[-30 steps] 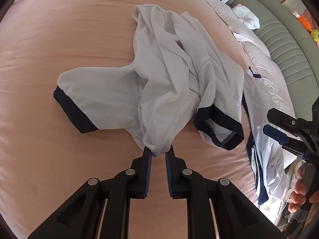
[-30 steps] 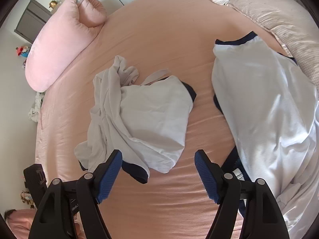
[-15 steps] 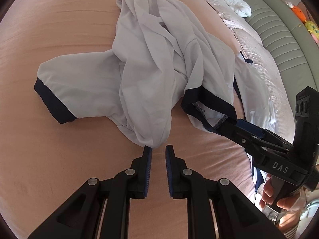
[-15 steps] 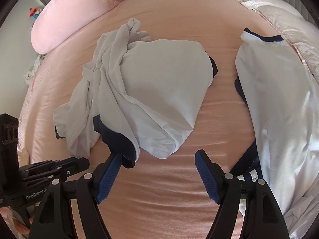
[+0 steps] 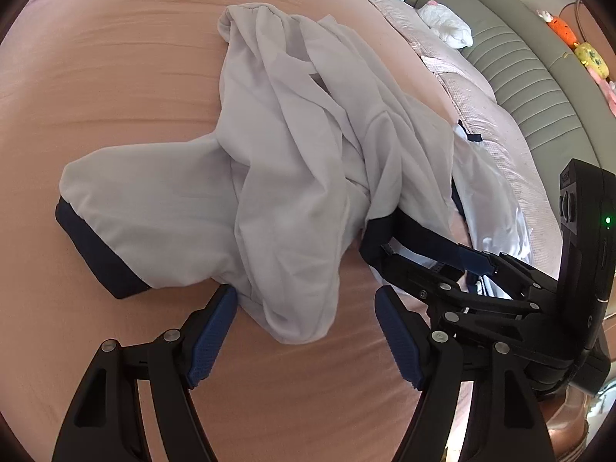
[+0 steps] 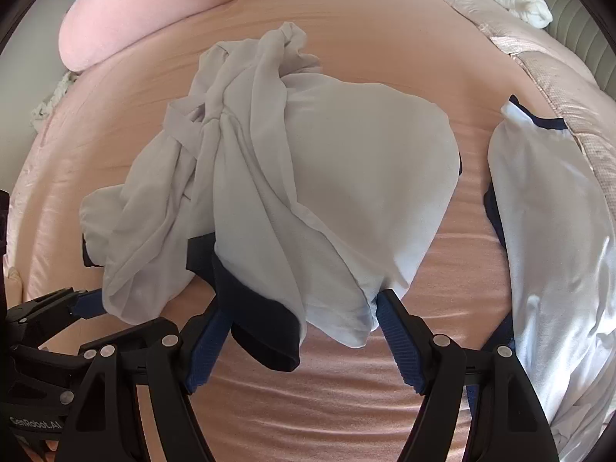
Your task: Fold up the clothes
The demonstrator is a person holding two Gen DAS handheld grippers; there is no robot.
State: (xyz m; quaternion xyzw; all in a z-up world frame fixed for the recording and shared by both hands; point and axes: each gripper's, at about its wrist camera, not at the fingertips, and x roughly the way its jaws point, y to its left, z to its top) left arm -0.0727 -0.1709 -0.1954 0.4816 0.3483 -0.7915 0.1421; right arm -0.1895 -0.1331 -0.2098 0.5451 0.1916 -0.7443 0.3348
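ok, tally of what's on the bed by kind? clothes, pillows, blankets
White garments with navy trim: 2, the crumpled one and the one at the right
Pink pillow: 1
Pink quilted blanket: 1
White plush toy: 1
Total: 5

A: Count with me: two garments on the bed, the crumpled white one (image 6: 327,177) and a second white one (image 6: 554,231) beside it.

B: Two grippers, left (image 5: 304,327) and right (image 6: 300,331). One pink pillow (image 6: 127,15), one bed (image 6: 346,404).
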